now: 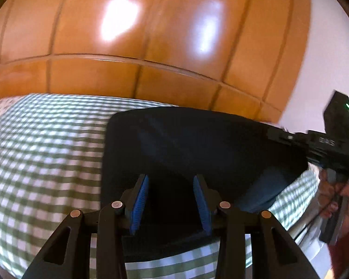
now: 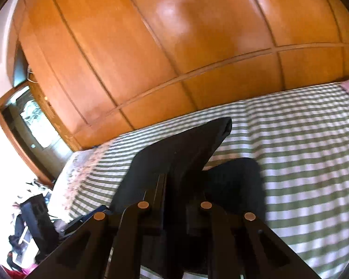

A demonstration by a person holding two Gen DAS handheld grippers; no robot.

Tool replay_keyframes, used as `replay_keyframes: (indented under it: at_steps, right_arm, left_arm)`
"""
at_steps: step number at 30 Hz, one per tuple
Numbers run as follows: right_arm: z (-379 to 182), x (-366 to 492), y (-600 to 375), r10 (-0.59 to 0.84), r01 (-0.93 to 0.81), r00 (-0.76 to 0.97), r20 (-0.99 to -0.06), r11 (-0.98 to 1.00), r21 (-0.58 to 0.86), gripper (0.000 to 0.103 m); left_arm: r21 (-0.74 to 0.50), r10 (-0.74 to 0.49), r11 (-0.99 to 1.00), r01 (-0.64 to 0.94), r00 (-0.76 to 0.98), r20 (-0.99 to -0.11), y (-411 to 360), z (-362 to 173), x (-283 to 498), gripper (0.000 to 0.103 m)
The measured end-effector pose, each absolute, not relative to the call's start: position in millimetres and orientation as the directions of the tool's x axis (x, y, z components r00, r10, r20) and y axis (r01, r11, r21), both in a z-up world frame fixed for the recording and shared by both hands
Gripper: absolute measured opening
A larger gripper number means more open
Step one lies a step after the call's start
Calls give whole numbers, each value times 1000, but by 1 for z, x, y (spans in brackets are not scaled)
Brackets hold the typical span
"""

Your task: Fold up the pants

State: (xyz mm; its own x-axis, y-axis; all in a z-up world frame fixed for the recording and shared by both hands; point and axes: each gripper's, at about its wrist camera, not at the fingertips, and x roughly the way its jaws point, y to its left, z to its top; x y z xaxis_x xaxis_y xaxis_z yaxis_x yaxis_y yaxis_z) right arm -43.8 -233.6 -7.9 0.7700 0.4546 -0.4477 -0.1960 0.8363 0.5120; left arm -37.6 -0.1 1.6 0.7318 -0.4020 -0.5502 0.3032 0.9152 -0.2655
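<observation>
Dark navy pants (image 1: pixel 197 144) lie on a bed with a green and white checked cover (image 1: pixel 41 153). My left gripper (image 1: pixel 171 181) is open just above the near part of the pants, its blue pads (image 1: pixel 139 202) apart with nothing between them. My right gripper (image 2: pixel 174 176) is shut on a lifted fold of the pants (image 2: pixel 186 144), which rises above the rest of the pants (image 2: pixel 235 181) on the cover. In the left wrist view the right gripper (image 1: pixel 288 137) holds the cloth's far right corner in the air.
A wooden wardrobe (image 1: pixel 139 34) stands behind the bed. A floral pillow (image 2: pixel 81 169) lies at the bed's left end. Clutter (image 2: pixel 32 220) lies on the floor at left near a doorway (image 2: pixel 28 121). The person's hand (image 1: pixel 335 197) holds the right gripper's handle.
</observation>
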Motion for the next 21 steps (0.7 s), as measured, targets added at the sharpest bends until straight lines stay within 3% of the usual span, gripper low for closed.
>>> replay_keyframes:
  at_steps: [5,9,12,17,21]
  right_arm:
    - [-64,-35,-251,444,-90,709,-549,828,553,13]
    - [-96,-33,-252,446,-38,713,-541,795,605,18]
    - [-95,-36,-253,444,-33,720,-533,790,613,23]
    - [-77,-37,-259,400,8,726,-560,808,589,30]
    - [-42,-45,-264,335,5,786,-520,837,547,34]
  left_arm:
    - [-206,-370,928,310,719,-588,-18,-17,-36,41]
    - [-173,-352,934,311,733,-582,-19,-21,-41,41]
    - [-191,-364,930,313,721,-590,-16,-18,-42,42]
    - [-326,-424,904,278,683,-595,7,0,-30,42]
    - [-321,-398,914,249,712,-579,21,24,-11,42]
